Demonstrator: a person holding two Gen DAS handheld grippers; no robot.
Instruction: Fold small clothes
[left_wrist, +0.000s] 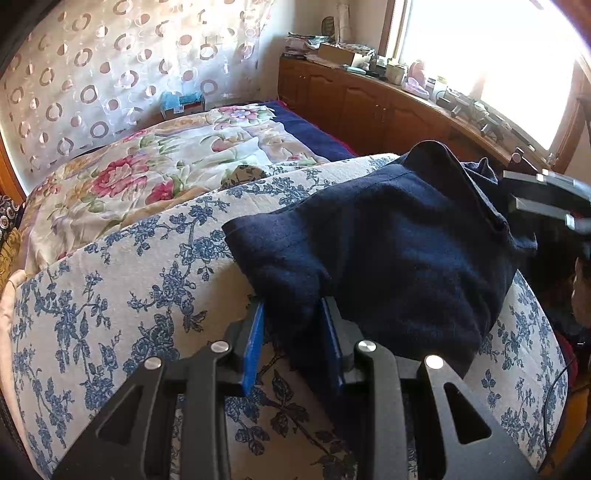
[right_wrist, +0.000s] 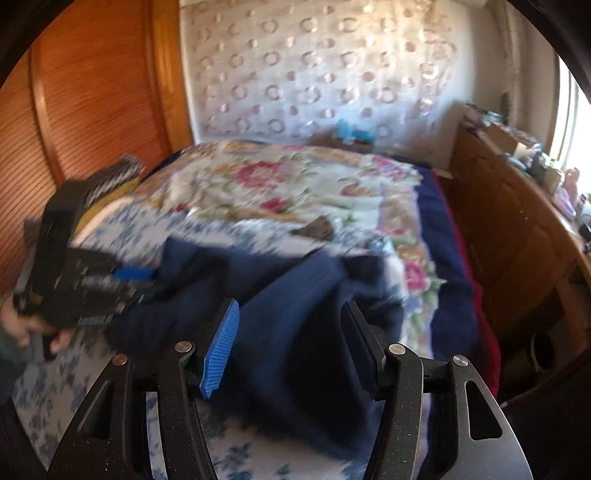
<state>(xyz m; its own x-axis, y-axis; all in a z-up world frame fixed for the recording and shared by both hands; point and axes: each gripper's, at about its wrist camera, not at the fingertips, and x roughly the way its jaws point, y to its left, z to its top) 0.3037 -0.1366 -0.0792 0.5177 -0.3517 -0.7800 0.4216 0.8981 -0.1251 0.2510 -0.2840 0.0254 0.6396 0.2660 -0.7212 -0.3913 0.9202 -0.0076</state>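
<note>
A navy blue garment (left_wrist: 399, 240) lies bunched on a blue-flowered white cloth (left_wrist: 122, 295) on the bed. My left gripper (left_wrist: 293, 314) has its blue pads on either side of a fold of the garment's near corner, closed on it. In the right wrist view, which is motion-blurred, the garment (right_wrist: 306, 332) lies under and between the fingers of my right gripper (right_wrist: 291, 314), whose jaws stand wide apart. The left gripper (right_wrist: 136, 275) shows at the left there. The right gripper's fingers (left_wrist: 535, 199) show at the right edge of the left wrist view, at the garment's far end.
A flowered quilt (left_wrist: 155, 173) covers the bed beyond the cloth. A wooden cabinet (left_wrist: 369, 107) with clutter on top runs along the window side. A wooden wardrobe door (right_wrist: 81, 103) stands left. A patterned curtain (right_wrist: 314, 70) hangs behind.
</note>
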